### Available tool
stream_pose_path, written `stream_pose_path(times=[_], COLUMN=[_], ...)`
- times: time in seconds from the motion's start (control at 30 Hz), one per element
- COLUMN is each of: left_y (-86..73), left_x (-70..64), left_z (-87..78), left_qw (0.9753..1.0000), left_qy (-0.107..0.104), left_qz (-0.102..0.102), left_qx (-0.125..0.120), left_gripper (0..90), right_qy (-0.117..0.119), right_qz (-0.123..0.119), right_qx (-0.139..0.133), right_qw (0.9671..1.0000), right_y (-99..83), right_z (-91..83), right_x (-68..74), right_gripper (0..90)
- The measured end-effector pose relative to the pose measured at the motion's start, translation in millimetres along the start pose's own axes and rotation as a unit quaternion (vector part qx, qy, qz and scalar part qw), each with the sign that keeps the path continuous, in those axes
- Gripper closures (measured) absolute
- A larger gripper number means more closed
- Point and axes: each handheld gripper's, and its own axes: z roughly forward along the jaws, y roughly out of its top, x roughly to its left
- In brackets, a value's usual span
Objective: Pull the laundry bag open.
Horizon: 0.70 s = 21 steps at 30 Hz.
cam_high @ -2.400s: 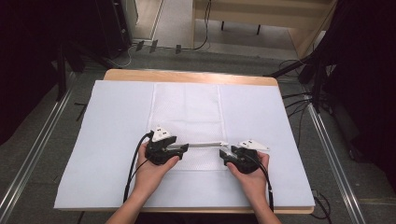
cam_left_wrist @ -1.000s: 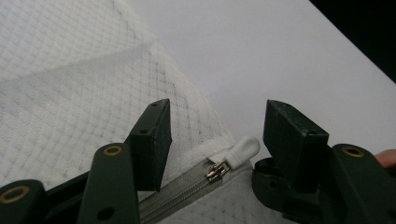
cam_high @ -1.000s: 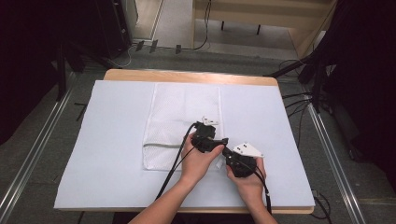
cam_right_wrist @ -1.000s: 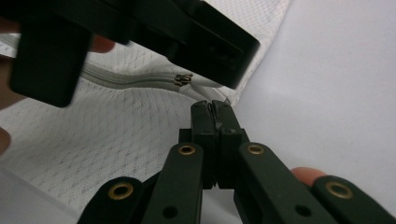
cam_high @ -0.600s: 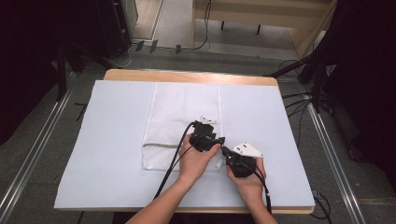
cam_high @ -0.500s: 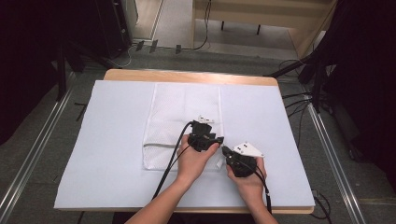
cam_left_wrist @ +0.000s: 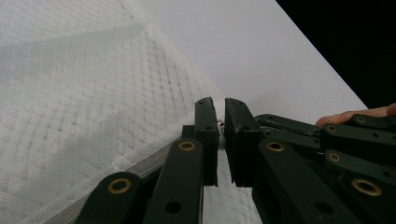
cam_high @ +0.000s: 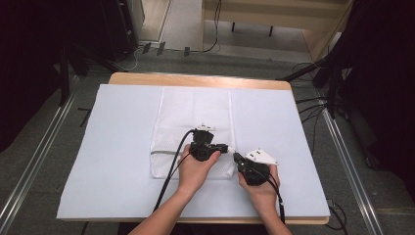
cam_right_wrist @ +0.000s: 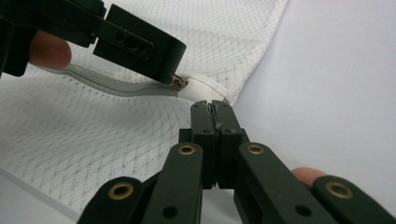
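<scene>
A white mesh bag (cam_high: 193, 129) with a grey zipper (cam_right_wrist: 116, 86) lies flat mid-table. The left gripper (cam_left_wrist: 222, 135) pinches the small metal zipper pull (cam_right_wrist: 180, 82) at the bag's right edge; the right gripper (cam_right_wrist: 215, 112), jaws pressed together, grips the bag's near right corner

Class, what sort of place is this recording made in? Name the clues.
Probably a lab or workshop recording station: a table under white sheeting, metal floor rails, and loose cables on a bare floor.

L gripper (cam_high: 226, 148) jaws nearly shut, R gripper (cam_high: 236, 157) jaws closed
</scene>
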Motion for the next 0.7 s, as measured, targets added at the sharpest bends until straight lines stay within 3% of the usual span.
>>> stream_pose_path(times=[0.7], left_y=[-3.1], left_x=[1.4], left_z=[-1.1], left_qw=[0.9999], left_qy=[0.000], left_qz=[0.012], left_qx=[0.007], left_gripper=[87.4], right_qy=[0.003], right_qz=[0.004], right_qx=[-0.002], right_qw=[1.0000], right_y=[0.9], right_z=[-0.8], right_x=[-1.9], right_gripper=[90.0])
